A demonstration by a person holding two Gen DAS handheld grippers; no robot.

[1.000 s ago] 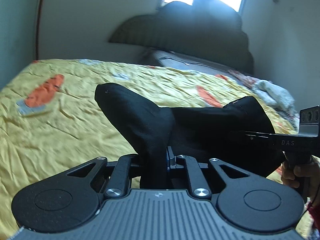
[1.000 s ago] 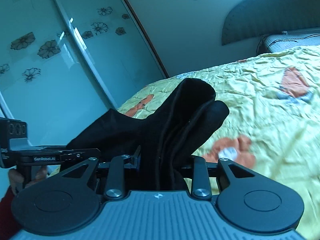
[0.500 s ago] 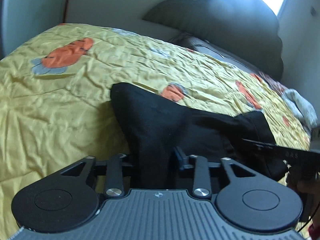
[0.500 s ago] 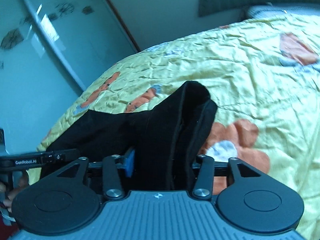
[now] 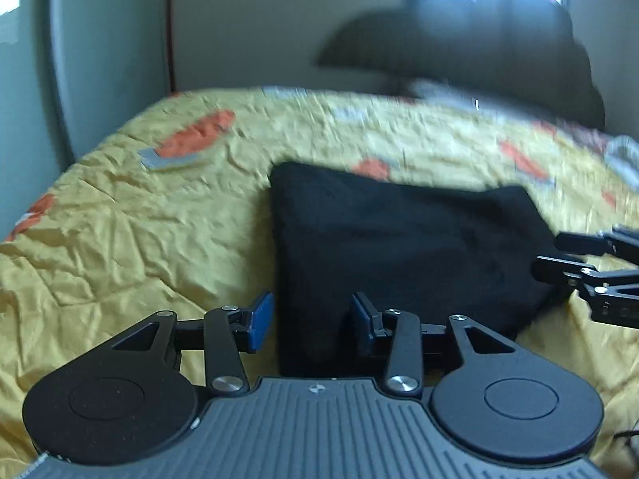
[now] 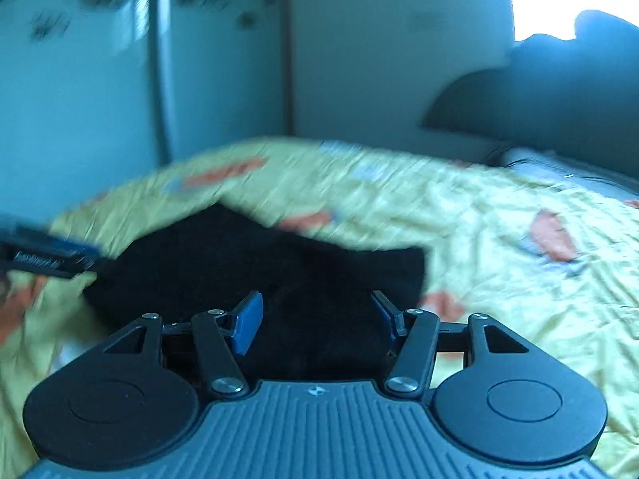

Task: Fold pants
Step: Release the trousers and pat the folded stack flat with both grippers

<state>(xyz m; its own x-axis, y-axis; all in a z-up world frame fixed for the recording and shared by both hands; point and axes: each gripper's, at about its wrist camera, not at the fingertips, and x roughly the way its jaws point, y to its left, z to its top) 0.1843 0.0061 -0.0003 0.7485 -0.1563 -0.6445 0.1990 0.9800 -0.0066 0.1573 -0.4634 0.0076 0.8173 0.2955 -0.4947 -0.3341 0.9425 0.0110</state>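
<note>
Left wrist view takes in the bed (image 5: 131, 231), covered by a crumpled yellow bedspread with orange and grey patches, spreading out ahead of and to both sides of the fingers. Beyond the fingertips, at the far end, a dark headboard (image 5: 471, 52) rises against the wall under a bright window. On the bedspread the black pants (image 5: 399, 247) lie folded into a flat, roughly rectangular bundle, starting between the fingers and reaching forward and to their right. The left gripper (image 5: 311, 321) has just been opening; its blue pads (image 5: 261, 319) stand apart on either side of the near left corner of the pants, with a clear gap on the left side, so no pad presses the cloth. At the right edge of this view the right gripper (image 5: 559, 255) reaches in with its tips at the right end of the pants.

From the right wrist, blurred by motion, the pants (image 6: 255, 263) lie ahead of and between the fingers, stretching off to their left. The right gripper (image 6: 317, 317) has likewise just been opening, and its pads (image 6: 249, 321) stand wide over the cloth without clamping it. A pale wardrobe door (image 6: 80, 80) with dark flower marks stands beyond, to the left of the fingers.
</note>
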